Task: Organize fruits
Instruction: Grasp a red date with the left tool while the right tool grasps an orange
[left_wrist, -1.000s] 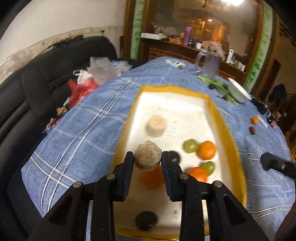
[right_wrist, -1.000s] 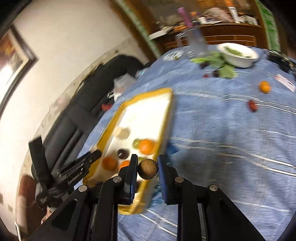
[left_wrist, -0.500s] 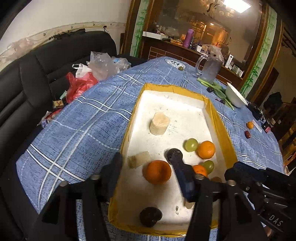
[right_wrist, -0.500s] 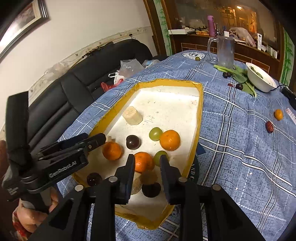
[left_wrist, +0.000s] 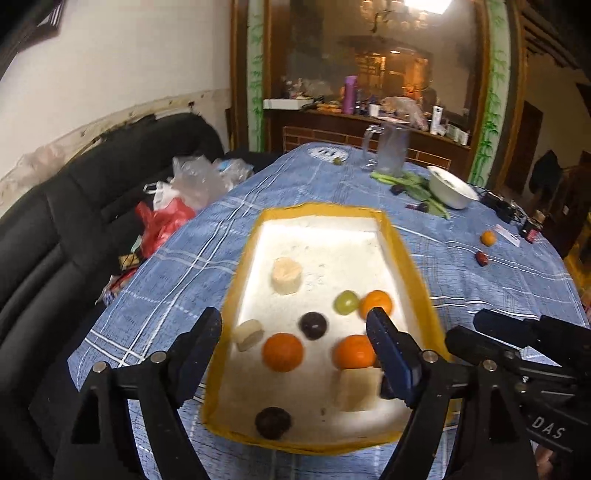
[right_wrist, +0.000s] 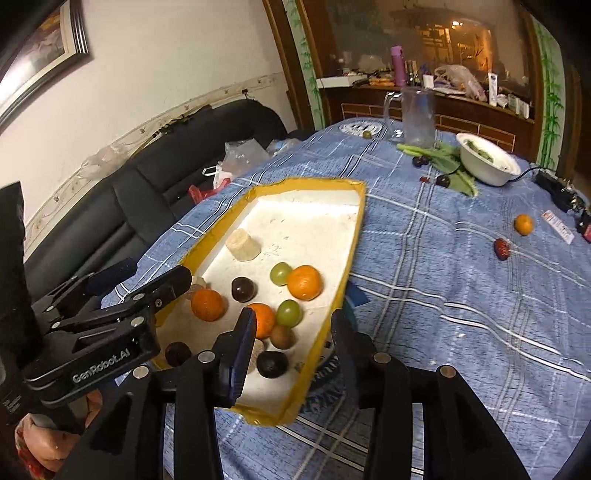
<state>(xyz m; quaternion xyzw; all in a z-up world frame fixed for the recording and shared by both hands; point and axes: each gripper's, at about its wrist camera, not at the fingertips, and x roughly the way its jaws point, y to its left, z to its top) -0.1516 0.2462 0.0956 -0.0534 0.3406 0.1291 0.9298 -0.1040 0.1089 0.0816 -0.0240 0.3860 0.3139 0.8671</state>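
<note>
A yellow-rimmed white tray (left_wrist: 321, 209) (right_wrist: 314, 181) lies on the blue checked cloth. It holds oranges (left_wrist: 282, 351), green grapes (right_wrist: 280, 273), dark plums (left_wrist: 313, 325) and pale cut pieces (left_wrist: 286, 275). My left gripper (left_wrist: 293, 325) hovers over the tray's near end, its jaws opening wide, nothing between the pads. A pale piece (left_wrist: 248, 334) lies below by the left rim. My right gripper (right_wrist: 292, 325) hangs above the tray's near right corner, its jaws opening. A brown fruit (right_wrist: 282, 336) rests in the tray beneath them, untouched. The left gripper (right_wrist: 153, 271) also shows at the tray's left side.
On the cloth to the right lie a small orange (right_wrist: 523, 224) and a red date (right_wrist: 502, 248). A white bowl (right_wrist: 487, 158), greens, dark cherries and a glass jug (right_wrist: 417, 116) stand at the far end. A black sofa (left_wrist: 55, 240) with plastic bags runs along the left.
Both grippers opened. The left let its pale piece drop into the tray and drew back upward. The right came over the tray and released the brown fruit into it.
</note>
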